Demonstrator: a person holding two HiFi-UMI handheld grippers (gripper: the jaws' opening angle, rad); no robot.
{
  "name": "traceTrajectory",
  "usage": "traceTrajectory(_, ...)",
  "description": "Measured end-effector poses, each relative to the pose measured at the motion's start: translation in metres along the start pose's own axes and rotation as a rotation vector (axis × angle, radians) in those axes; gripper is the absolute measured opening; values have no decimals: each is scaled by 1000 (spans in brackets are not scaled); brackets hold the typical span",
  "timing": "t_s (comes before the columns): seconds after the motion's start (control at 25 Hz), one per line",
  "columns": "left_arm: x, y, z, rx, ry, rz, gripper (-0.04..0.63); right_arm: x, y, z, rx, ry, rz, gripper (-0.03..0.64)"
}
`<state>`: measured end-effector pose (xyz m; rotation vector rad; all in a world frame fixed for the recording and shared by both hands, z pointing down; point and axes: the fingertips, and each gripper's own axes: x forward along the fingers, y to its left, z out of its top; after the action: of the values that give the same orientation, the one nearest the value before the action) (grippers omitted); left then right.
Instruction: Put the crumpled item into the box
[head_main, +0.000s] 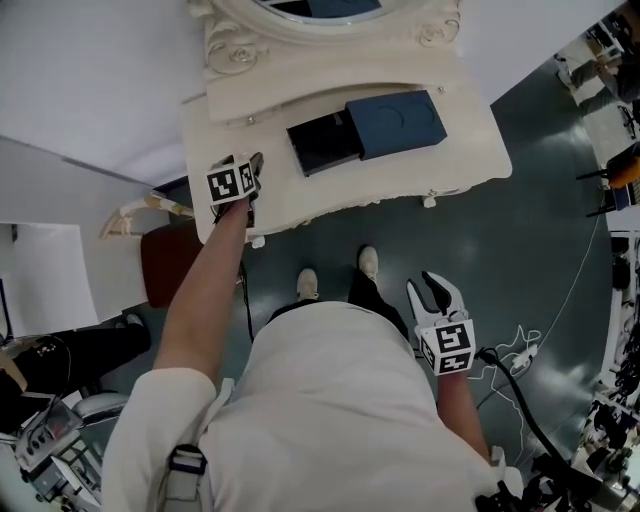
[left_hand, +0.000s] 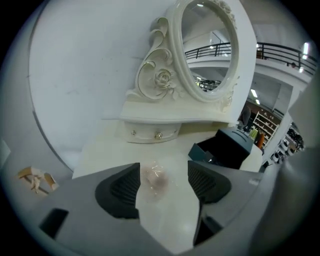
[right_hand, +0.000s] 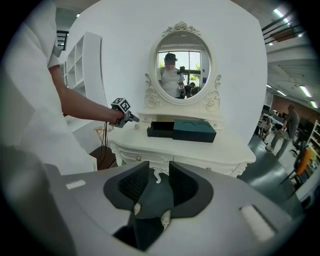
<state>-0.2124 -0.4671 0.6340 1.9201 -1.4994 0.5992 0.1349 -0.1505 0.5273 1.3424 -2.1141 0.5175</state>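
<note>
Crumpled item (left_hand: 155, 181) lies on the dressing table (left_hand: 105, 150), untouched between your left gripper's (left_hand: 163, 174) wide-open jaws: grasp step pending, so close gently, then carry it right to the box (left_hand: 230, 146).

White carved dressing table (head_main: 470, 150) ahead of me, set against a white wall (head_main: 90, 70). An oval mirror (right_hand: 181, 61) in a scrolled frame stands at the table's back, with a small two-knob drawer (left_hand: 152, 134) beneath it. A brown seat (head_main: 165, 265) sits beside the table's left end. Dark green floor (head_main: 540, 240), with white cables (head_main: 520, 352) lying on it to my right. My pale shoes (head_main: 308, 283) are near the table's front edge.
</note>
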Motion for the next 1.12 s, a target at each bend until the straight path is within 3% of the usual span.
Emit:
traceTrajectory(0.28, 39, 14, -13, -80, 92, 140, 281, 5, -81, 7, -13, 25, 36, 120)
traceTrajectory(0.48, 42, 11, -16, -66, 103, 174, 173, 14, -121, 8, -20, 36, 70, 115)
traceTrajectory(0.8, 23, -10, 0, -23, 71, 175, 143, 33, -159, 23, -58, 6, 153, 110)
traceTrajectory(1.0, -1, -54, 29, 79, 16, 109, 143, 45, -177, 32, -80, -25, 198, 109)
traceTrajectory(1.12, -5, -86, 40, 103, 1, 48, 143, 49, -186, 36, -94, -41, 224, 109)
